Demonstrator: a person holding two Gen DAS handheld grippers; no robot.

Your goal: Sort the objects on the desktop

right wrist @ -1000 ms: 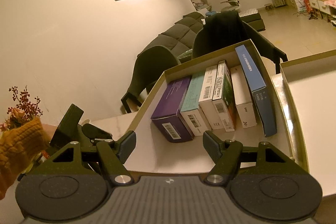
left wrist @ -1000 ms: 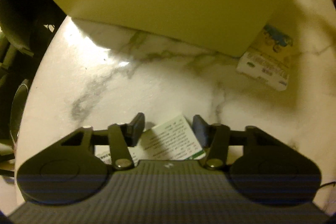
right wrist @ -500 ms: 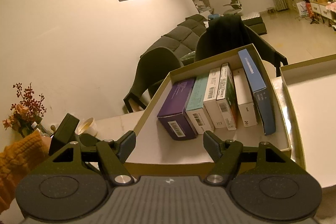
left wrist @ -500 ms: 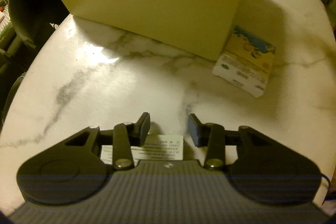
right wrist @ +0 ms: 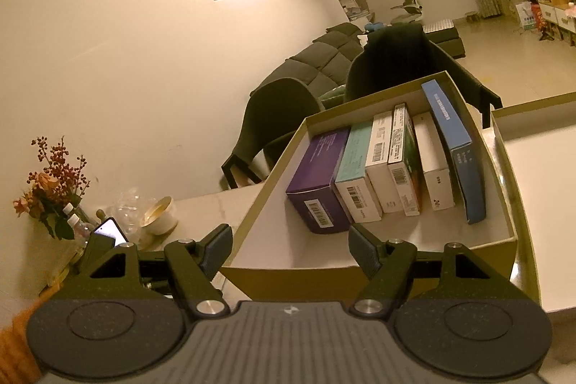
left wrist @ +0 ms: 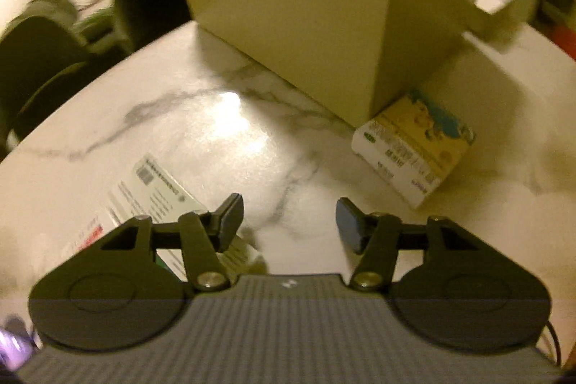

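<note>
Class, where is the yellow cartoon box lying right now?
In the left wrist view, the yellow cartoon box lies flat on the marble table, right of centre, beside the storage box's near corner.

On the table (left wrist: 216, 117), 1 carton (left wrist: 414, 150) lies beside the box (left wrist: 324, 38) holding 6 packages (right wrist: 381, 168).

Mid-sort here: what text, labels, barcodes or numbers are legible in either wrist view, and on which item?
Nothing reads clearly in either view.
Flat white printed carton beside the left gripper: code square and text lines, blurred.
Yellow-and-white cartoon carton on the marble table: side print and green mark, blurred.
Purple box, teal-topped box and green-sided box in the open beige cardboard box: barcodes, digits too small.
Tall blue box: white lettering, too small.
</note>
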